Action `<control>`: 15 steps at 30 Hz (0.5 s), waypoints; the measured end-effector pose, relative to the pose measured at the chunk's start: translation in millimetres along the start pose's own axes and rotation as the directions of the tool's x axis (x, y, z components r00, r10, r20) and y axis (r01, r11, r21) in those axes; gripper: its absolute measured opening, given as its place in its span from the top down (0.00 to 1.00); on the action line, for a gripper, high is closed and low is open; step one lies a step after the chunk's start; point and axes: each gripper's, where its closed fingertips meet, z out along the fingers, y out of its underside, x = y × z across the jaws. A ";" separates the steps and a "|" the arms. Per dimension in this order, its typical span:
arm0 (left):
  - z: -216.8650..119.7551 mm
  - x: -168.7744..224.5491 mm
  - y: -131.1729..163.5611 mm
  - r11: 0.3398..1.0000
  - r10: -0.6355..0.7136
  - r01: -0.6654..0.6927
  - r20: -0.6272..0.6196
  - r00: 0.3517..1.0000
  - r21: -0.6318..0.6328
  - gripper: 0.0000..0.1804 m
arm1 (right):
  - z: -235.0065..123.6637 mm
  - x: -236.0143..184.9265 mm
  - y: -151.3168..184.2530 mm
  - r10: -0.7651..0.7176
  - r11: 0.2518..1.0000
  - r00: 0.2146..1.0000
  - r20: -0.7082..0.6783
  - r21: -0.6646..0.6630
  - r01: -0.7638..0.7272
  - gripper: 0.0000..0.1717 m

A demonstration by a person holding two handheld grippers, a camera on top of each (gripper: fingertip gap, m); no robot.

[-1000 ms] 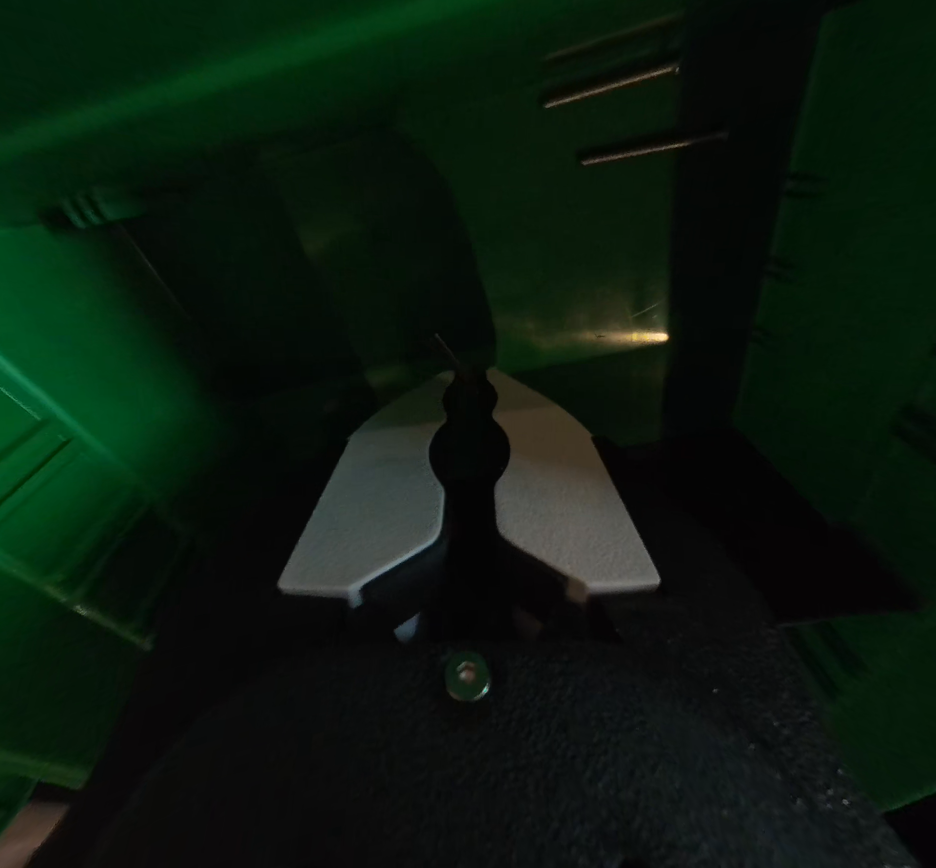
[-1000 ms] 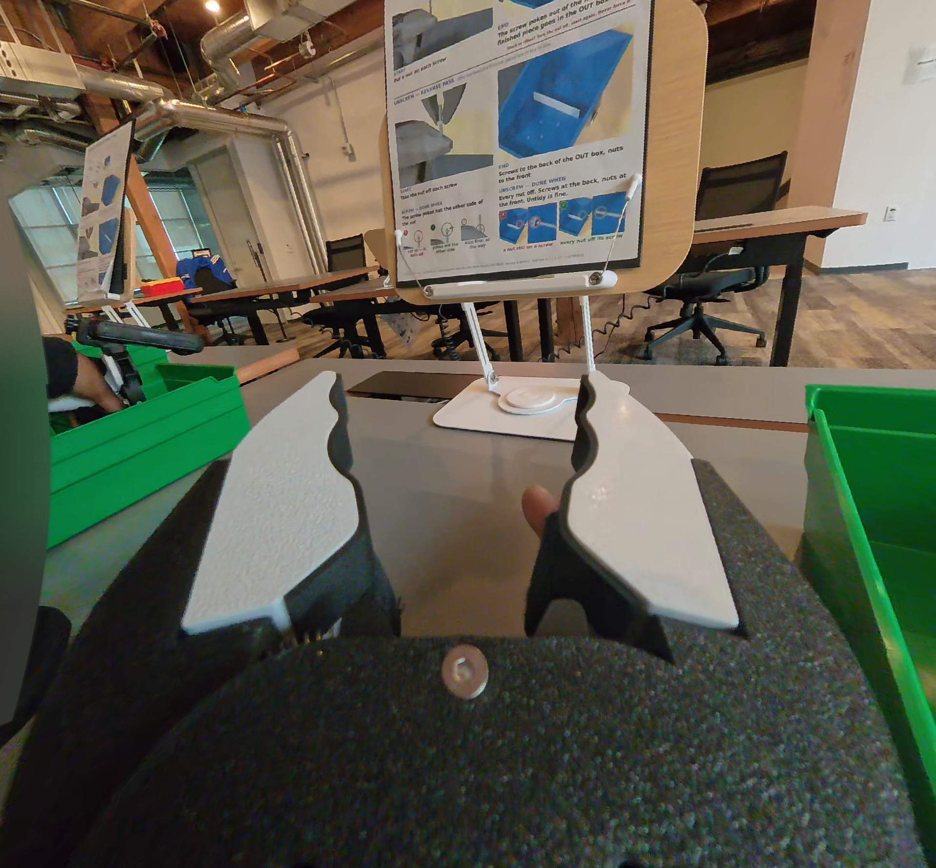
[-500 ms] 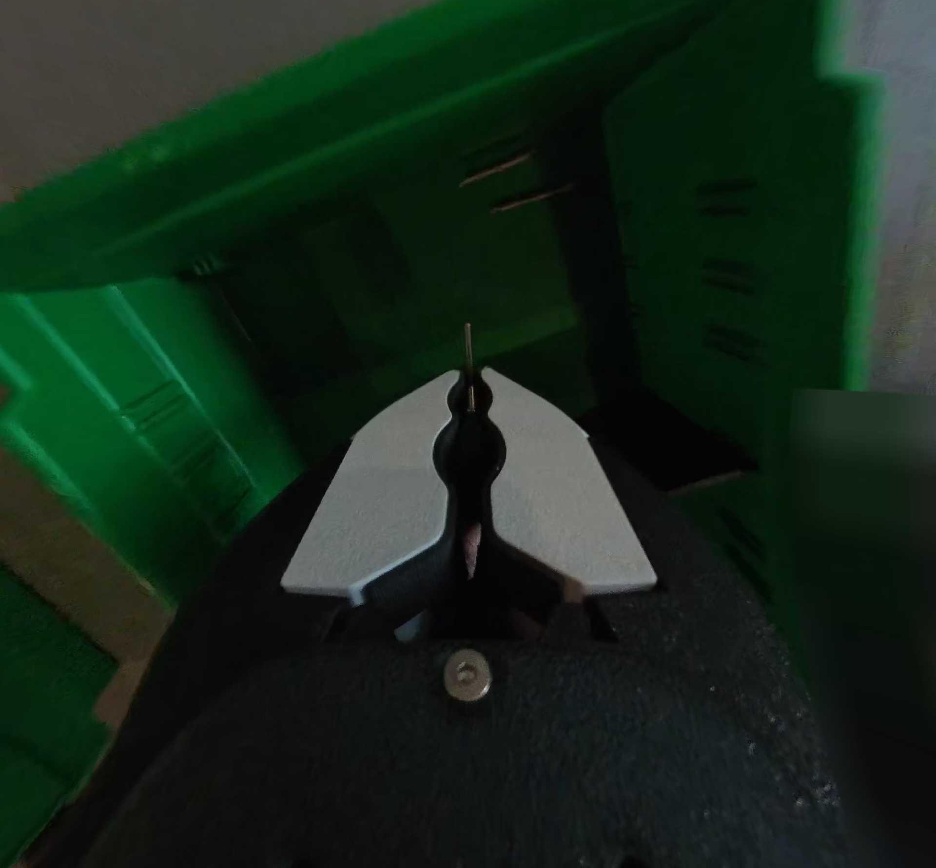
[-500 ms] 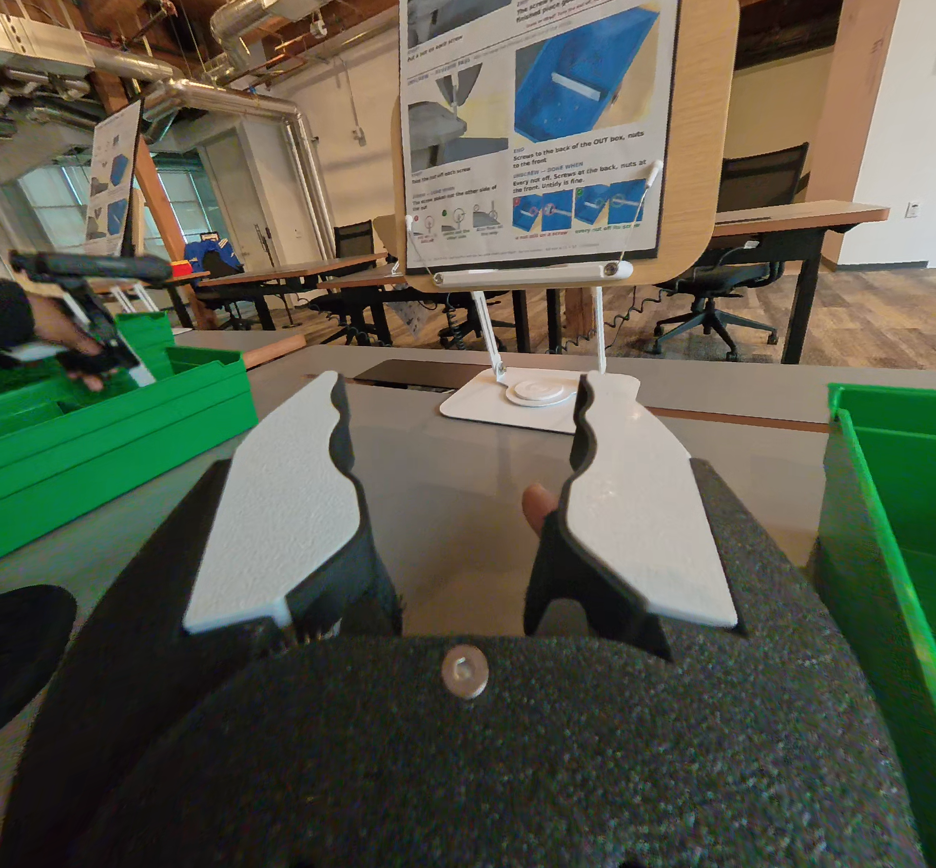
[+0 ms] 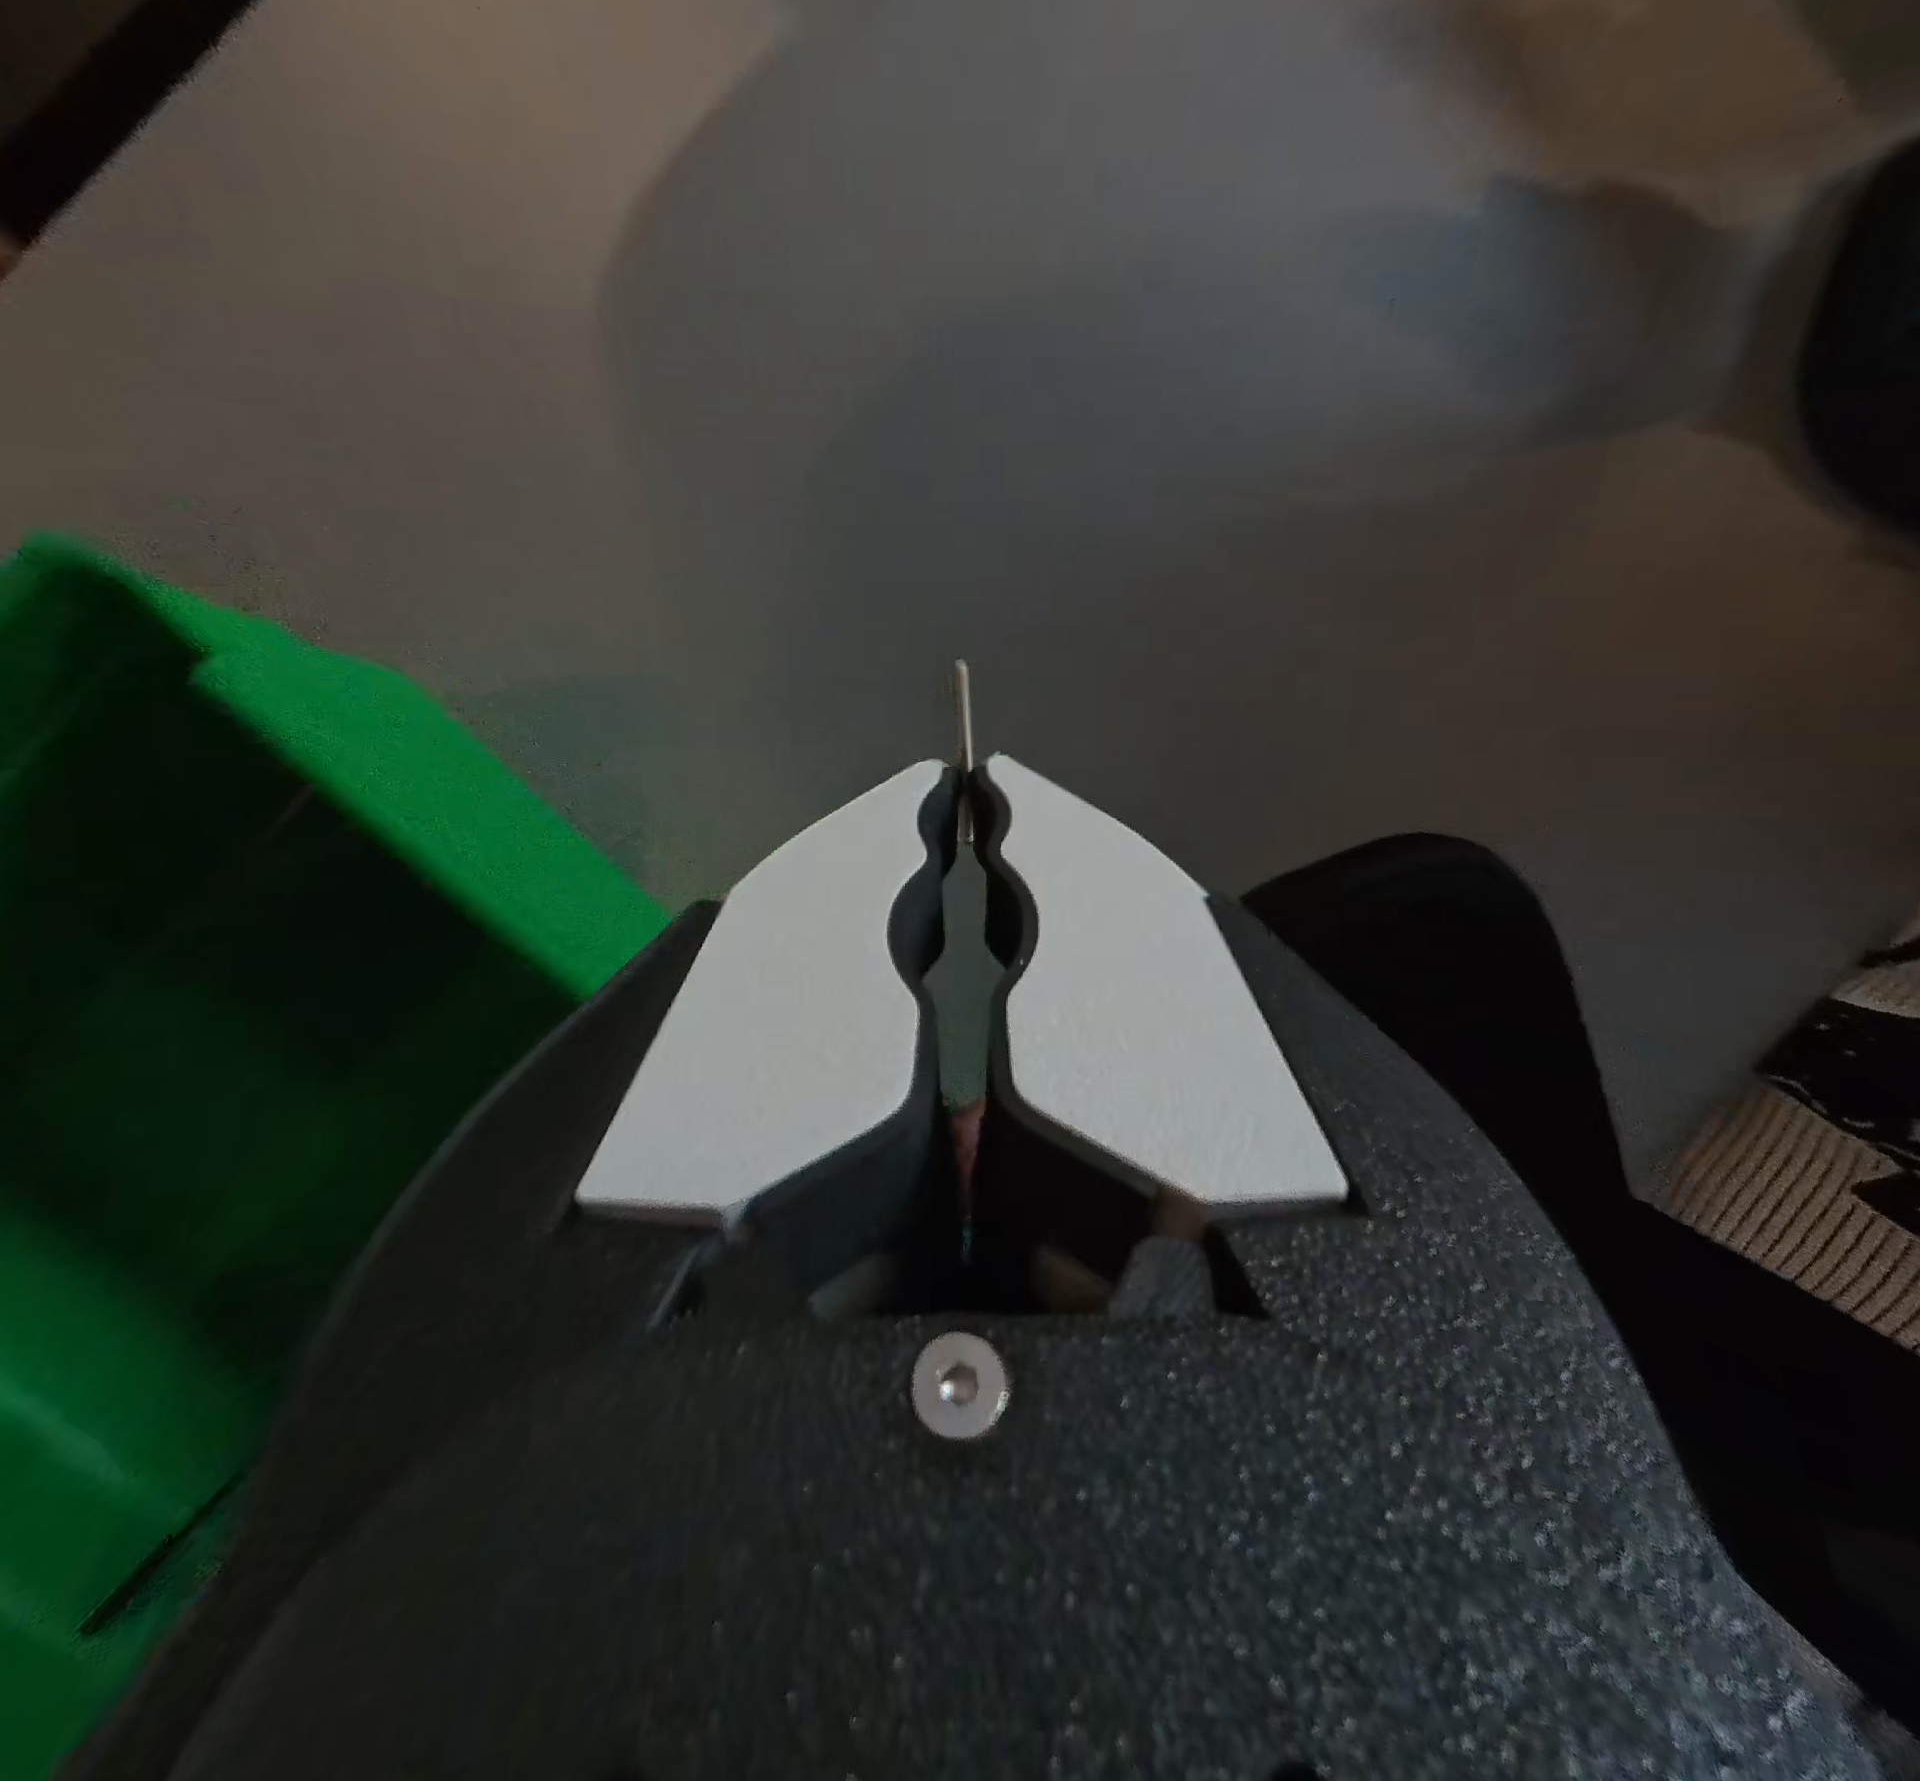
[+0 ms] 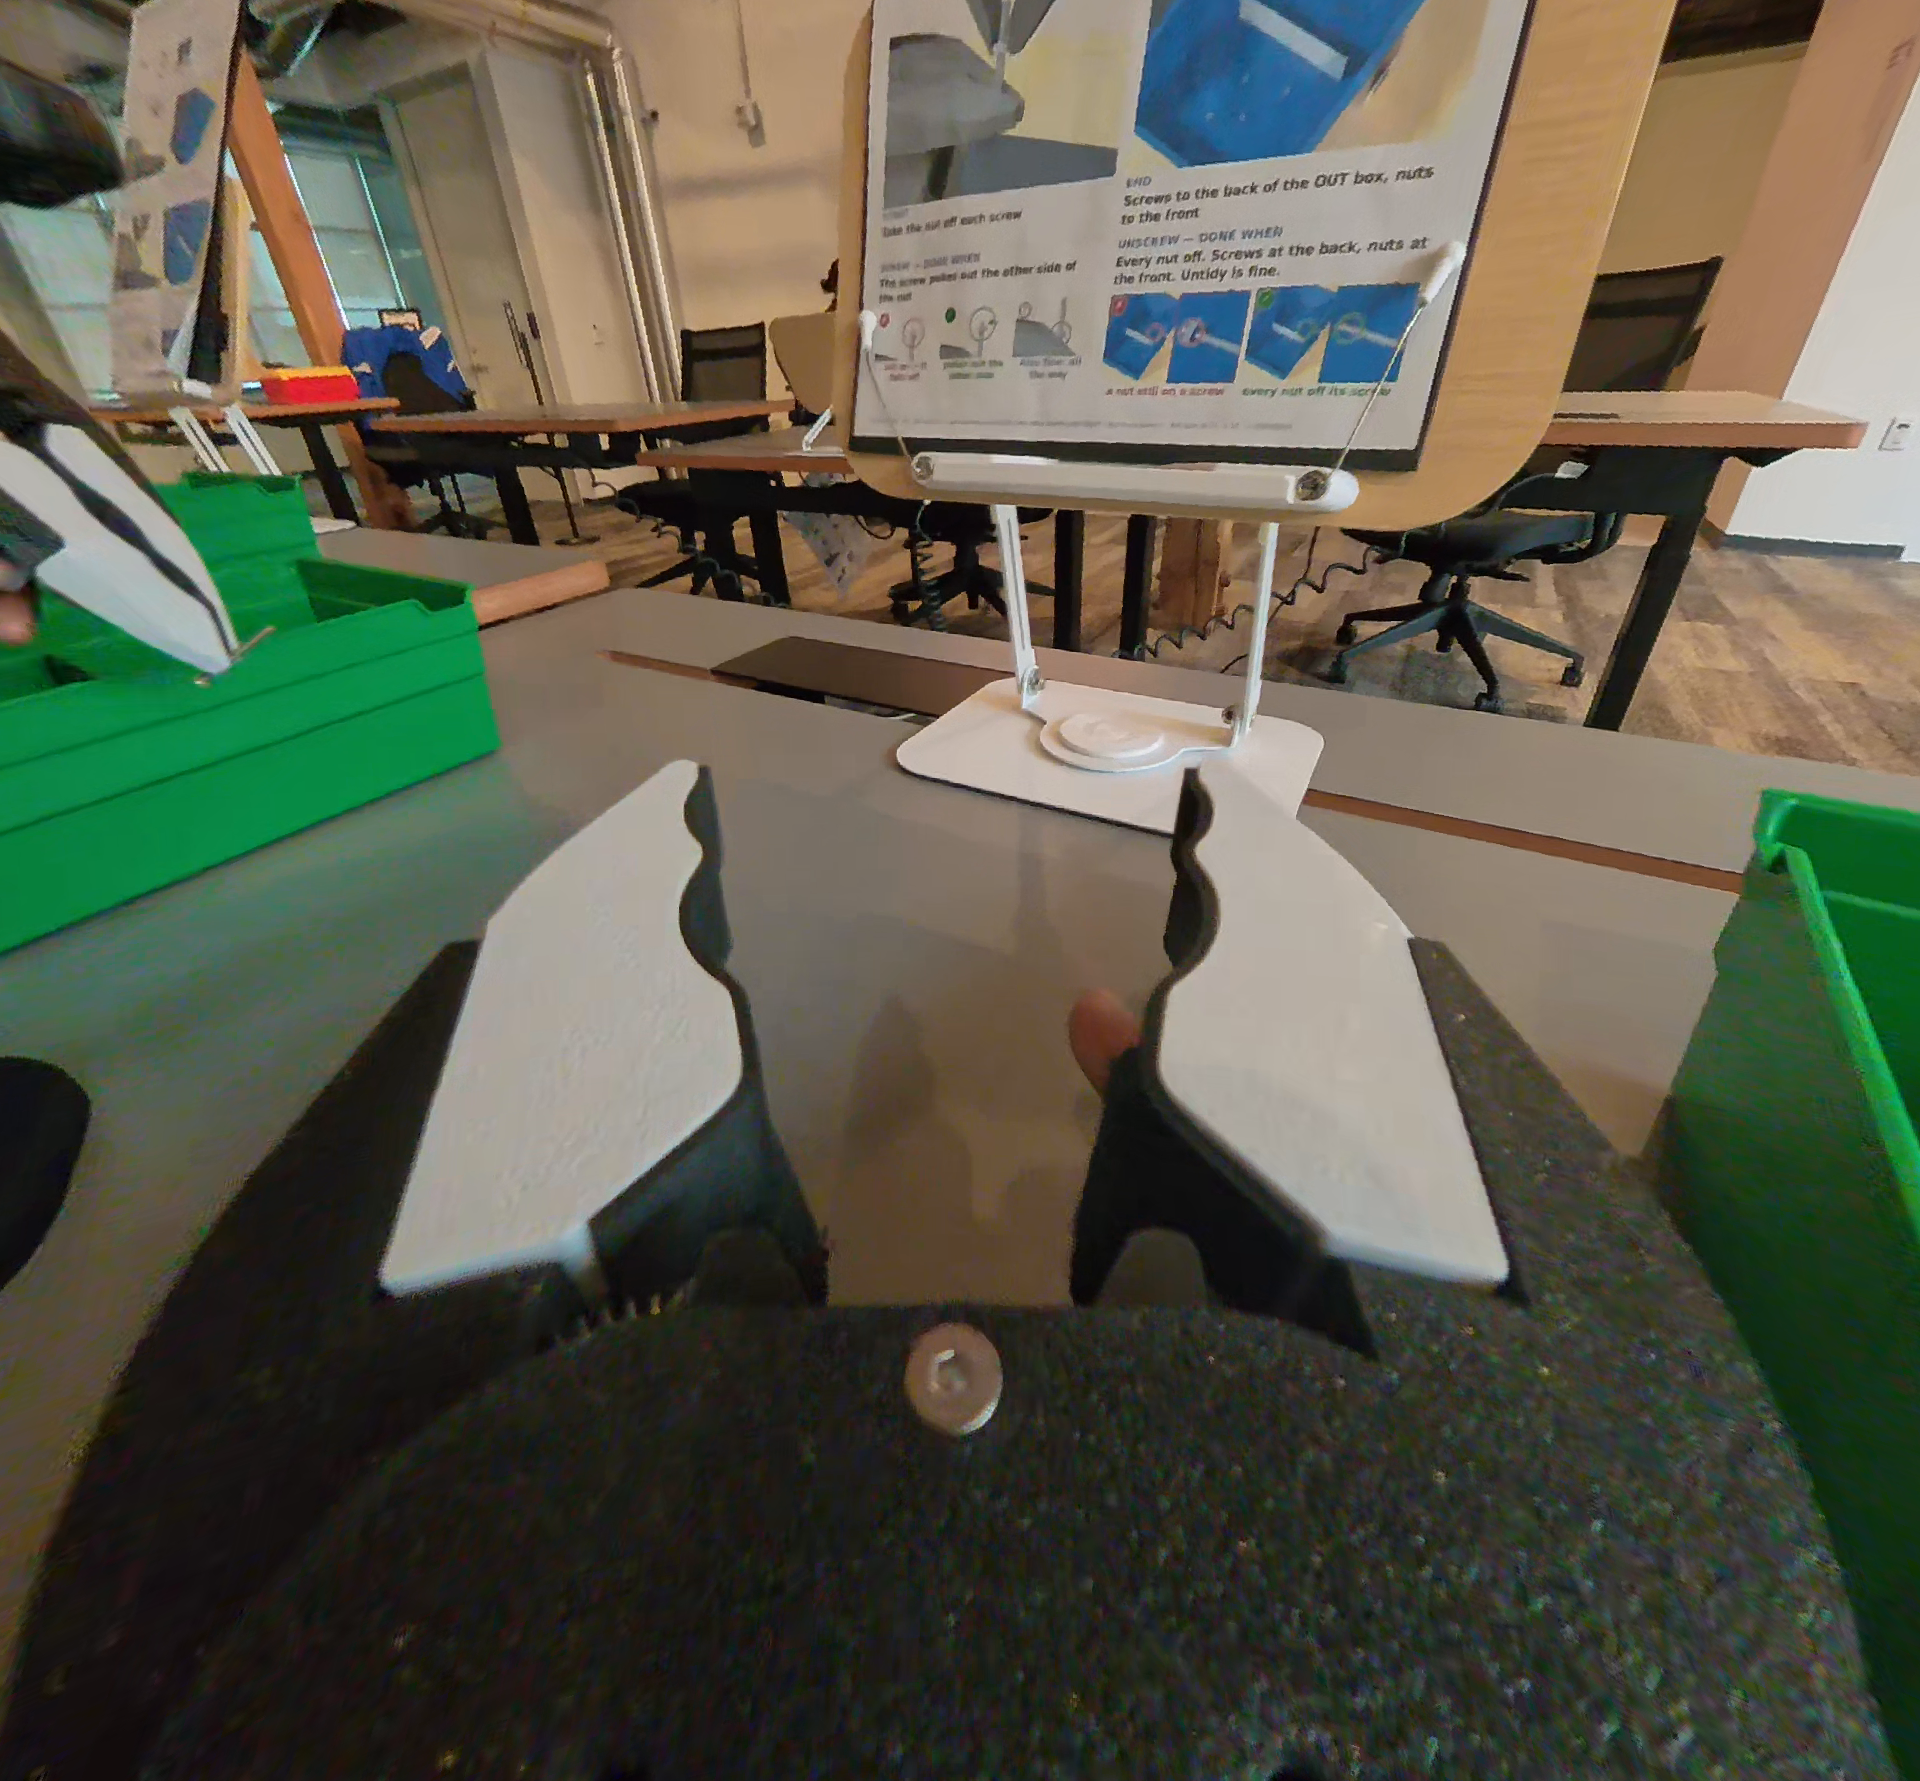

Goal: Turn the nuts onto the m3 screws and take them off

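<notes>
My left gripper (image 5: 965, 773) is shut on a thin silver screw (image 5: 963, 713) that sticks straight out past the fingertips, above the grey table beside the green bin (image 5: 260, 848). It also shows at the far left of the right wrist view (image 6: 223, 656), with the screw (image 6: 241, 653) pinched crosswise at its tips over the green bin (image 6: 208, 755). My right gripper (image 6: 940, 791) is wide open with nothing between its white fingers (image 6: 613, 983), low over the grey table (image 6: 935, 900). No nut is visible.
A second green bin (image 6: 1829, 1056) stands at the right edge. A white stand (image 6: 1101, 744) holding an instruction sheet (image 6: 1174, 152) is straight ahead at the table's back. Desks and office chairs fill the room behind. Tip to tip, the grippers are about 35 cm apart.
My left gripper has lifted out of the dark inside of the green bin with the screw pinched in its tips and now hangs over the table. The right gripper stayed open and barely moved.
</notes>
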 end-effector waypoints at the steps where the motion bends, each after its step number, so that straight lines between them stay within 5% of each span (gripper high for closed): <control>1: 6.3 11.5 0.2 1.000 0.018 -0.018 -0.009 1.000 -0.005 0.99 | 0.6 -0.7 1.2 -0.009 1.000 1.000 0.000 -0.006 0.009 0.52; 8: 55.5 75.6 13.0 0.982 0.154 -0.160 -0.064 0.986 -0.098 0.99 | 1.6 -4.0 4.8 -0.018 1.000 1.000 0.014 -0.020 0.018 0.52; 15: 89.6 100.2 35.3 0.923 0.299 -0.304 -0.060 0.952 -0.235 0.99 | 1.7 -5.7 4.3 -0.030 0.999 0.999 0.014 -0.019 0.031 0.52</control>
